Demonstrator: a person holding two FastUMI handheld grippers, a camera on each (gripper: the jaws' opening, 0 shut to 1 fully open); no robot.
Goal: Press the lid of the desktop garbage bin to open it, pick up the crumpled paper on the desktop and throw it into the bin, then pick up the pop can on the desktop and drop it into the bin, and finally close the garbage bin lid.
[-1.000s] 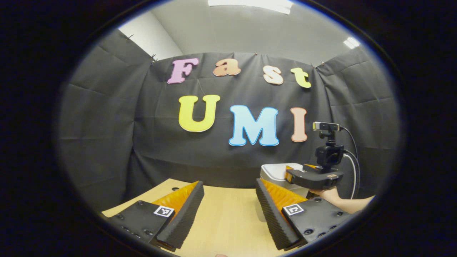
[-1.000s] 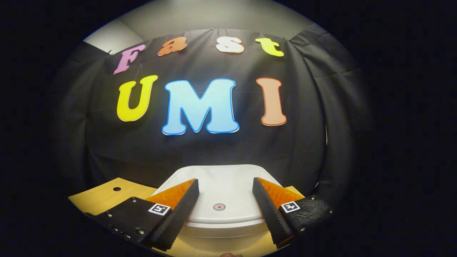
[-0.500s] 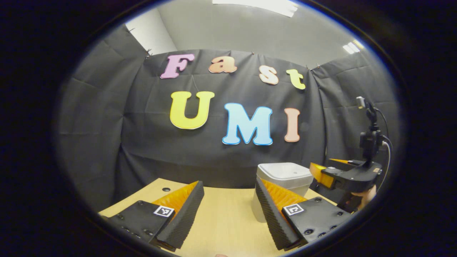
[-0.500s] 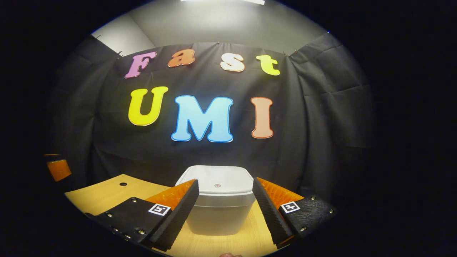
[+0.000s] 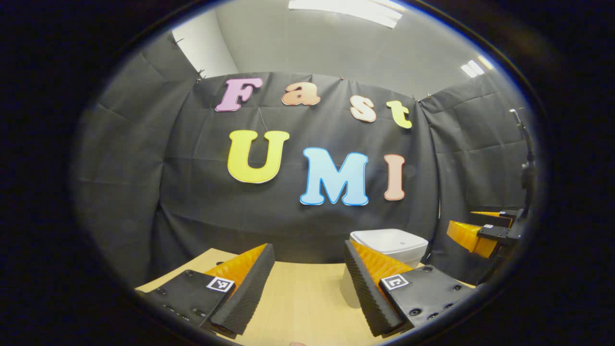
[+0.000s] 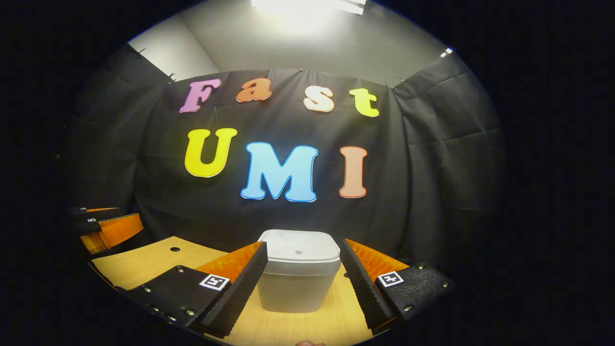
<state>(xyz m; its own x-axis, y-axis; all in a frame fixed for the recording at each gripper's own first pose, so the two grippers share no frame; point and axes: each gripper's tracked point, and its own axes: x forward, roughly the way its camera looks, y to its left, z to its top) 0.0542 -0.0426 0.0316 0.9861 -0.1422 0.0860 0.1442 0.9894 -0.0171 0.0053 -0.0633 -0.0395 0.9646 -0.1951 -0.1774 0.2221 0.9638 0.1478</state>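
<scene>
Left gripper view: the left gripper [image 5: 307, 283] has its fingers spread wide with nothing between them, just bare wooden desktop [image 5: 298, 298]. The white garbage bin [image 5: 391, 242] sits behind the right-hand finger, lid down, close to the black cloth wall [image 5: 144, 192]. The right gripper [image 5: 473, 235] pokes in at the far right edge (can't tell its state from here).

Right gripper view: its fingers are spread apart too, holding nothing. The bin [image 6: 298, 271] stands on the desktop beyond the tips, centred in the gap, not touching. Grey ceiling with a bright light above.
</scene>
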